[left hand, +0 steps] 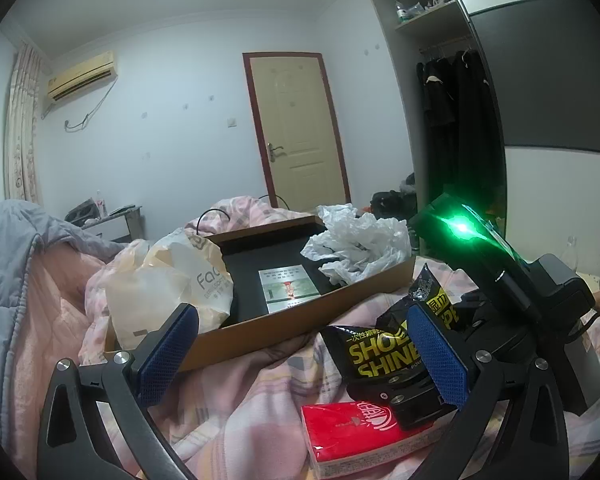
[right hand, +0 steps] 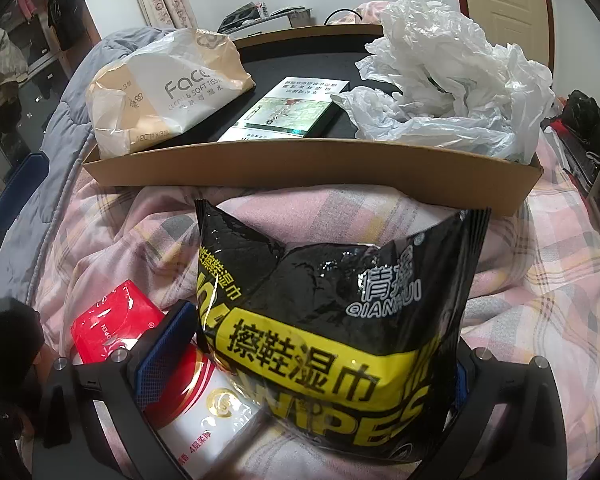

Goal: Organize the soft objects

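Gripping the wipes pack (right hand: 332, 320) at centre frame, the right gripper (right hand: 300, 364) has its fingers clenched on it above the bed (right hand: 540, 280). The left gripper (left hand: 300, 356) is released, holding nothing. By my reading, 2 soft items are sorted: the tissue pack (right hand: 160, 88) marked "Face" and a plastic bag (right hand: 452, 76) lie in the tray (right hand: 300, 168). The wipes, reading "QIANHUI" and "SHOE SHINE", and a red pack (left hand: 352, 436) at lower frame remain.

The left gripper (left hand: 300, 344) hangs with fingers spread wide and empty, while the right gripper (right hand: 300, 364) grips something.
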`<state>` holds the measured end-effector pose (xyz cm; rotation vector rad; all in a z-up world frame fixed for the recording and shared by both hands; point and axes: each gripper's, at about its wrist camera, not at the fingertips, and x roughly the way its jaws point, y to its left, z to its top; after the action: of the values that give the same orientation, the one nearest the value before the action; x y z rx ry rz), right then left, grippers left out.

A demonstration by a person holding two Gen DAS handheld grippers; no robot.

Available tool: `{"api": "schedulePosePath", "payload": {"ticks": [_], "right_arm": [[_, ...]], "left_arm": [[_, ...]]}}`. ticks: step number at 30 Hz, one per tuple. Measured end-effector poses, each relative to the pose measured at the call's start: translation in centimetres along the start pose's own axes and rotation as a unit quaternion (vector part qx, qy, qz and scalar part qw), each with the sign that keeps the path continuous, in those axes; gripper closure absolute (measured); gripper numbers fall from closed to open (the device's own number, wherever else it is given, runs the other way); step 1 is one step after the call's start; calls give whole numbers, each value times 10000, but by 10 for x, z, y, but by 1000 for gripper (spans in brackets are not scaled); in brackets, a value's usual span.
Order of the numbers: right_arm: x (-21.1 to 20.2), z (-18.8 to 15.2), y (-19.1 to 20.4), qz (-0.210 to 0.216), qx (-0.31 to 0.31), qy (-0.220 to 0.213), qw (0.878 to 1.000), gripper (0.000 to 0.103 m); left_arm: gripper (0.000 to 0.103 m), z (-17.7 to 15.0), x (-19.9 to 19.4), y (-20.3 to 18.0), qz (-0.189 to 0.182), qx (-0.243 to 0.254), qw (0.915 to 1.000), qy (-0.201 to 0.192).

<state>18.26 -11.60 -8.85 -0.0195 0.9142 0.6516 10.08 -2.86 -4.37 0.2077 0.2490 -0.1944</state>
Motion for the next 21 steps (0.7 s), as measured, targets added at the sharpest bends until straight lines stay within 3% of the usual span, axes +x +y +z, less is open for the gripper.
{"api": "schedulePosePath", "payload": {"ticks": [13, 18, 21], "right_arm": [[2, 1, 1, 22, 12, -9, 10000, 0], [0, -1, -3, 75, 34, -12, 10000, 0], [-2, -2, -5, 49, 18, 6, 10000, 0]], "left_arm": [[0, 2, 3, 14, 11, -322, 9994, 84], [0, 1, 2, 41, 260, -947, 9950, 162], [0, -3, 3, 66, 665, -1496, 9854, 469]]}}
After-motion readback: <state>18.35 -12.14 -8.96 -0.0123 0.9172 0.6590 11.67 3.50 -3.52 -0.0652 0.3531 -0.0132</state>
